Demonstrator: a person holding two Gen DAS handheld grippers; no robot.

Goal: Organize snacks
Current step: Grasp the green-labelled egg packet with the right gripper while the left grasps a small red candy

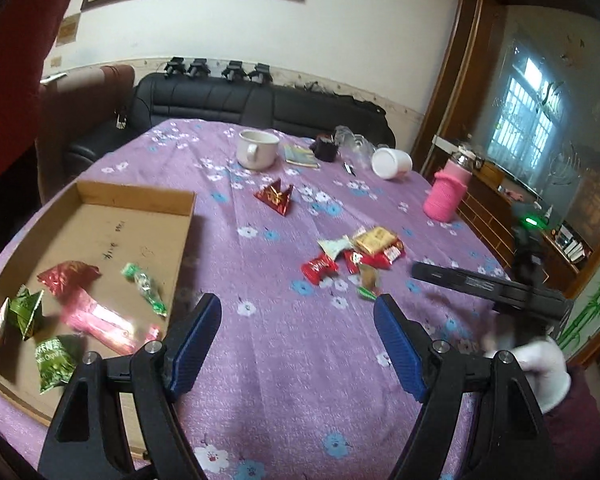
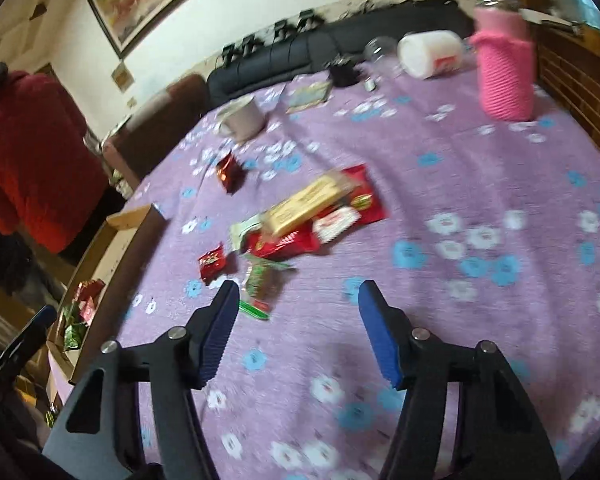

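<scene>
both hand-held grippers empty, jaws wide: left hand-held gripper [image 1: 298, 312], right hand-held gripper [image 2: 298, 300]. snack pile [image 2: 308, 216] on bench, right of cardboard tray [image 1: 180, 240]. wrappers light, crinkly, slippery; pinch crimped end pref.

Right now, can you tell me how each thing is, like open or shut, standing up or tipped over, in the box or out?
Left gripper: jaws open, empty.
Right gripper: jaws open, empty.
Box: open, several snacks inside.
Snack pile: out on the table.
Red pyramid snack: alone on the table.
Mug: upright.
White cup: tipped on its side.
Pink bottle: upright.
</scene>
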